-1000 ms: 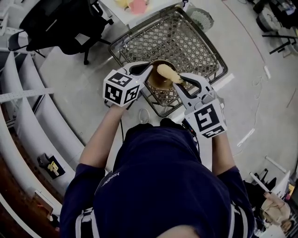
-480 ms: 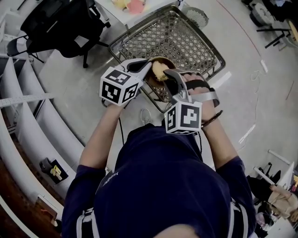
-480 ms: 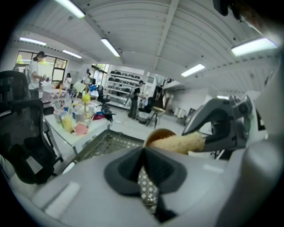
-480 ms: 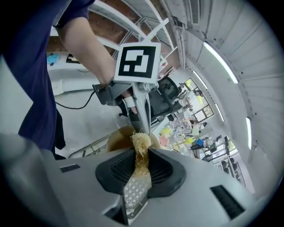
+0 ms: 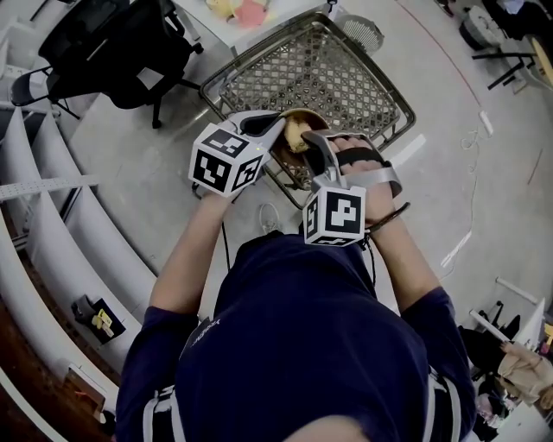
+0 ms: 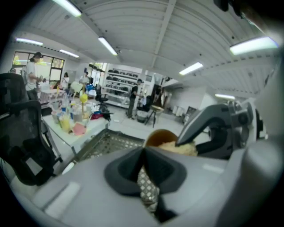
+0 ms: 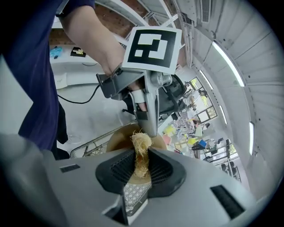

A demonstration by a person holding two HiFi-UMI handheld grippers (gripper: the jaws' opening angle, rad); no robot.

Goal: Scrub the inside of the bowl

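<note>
A brown bowl (image 5: 291, 158) hangs over a wire basket (image 5: 346, 78) in the head view. My left gripper (image 5: 278, 124) is shut on the bowl's rim on its left side. My right gripper (image 5: 308, 139) reaches in from the right, shut on a straw-coloured fibre scrubber (image 5: 296, 131) that sits inside the bowl. In the right gripper view the scrubber (image 7: 141, 150) stands up between the pads, with the bowl (image 7: 116, 140) just behind it and the left gripper's fingers (image 7: 150, 126) coming down onto the rim. The left gripper view shows the bowl (image 6: 159, 135) and scrubber (image 6: 181, 148) beyond its closed pads.
The wire basket stands on a grey floor. A black office chair (image 5: 112, 43) is at the upper left. A white table (image 5: 251, 26) with pink and yellow items lies beyond the basket. Curved white rails (image 5: 52, 198) run along the left. The person's own body fills the lower frame.
The right gripper has swung in from the right and turned over, carrying the scrubber from the bowl's far rim down into the bowl. The left gripper and bowl have barely moved.
</note>
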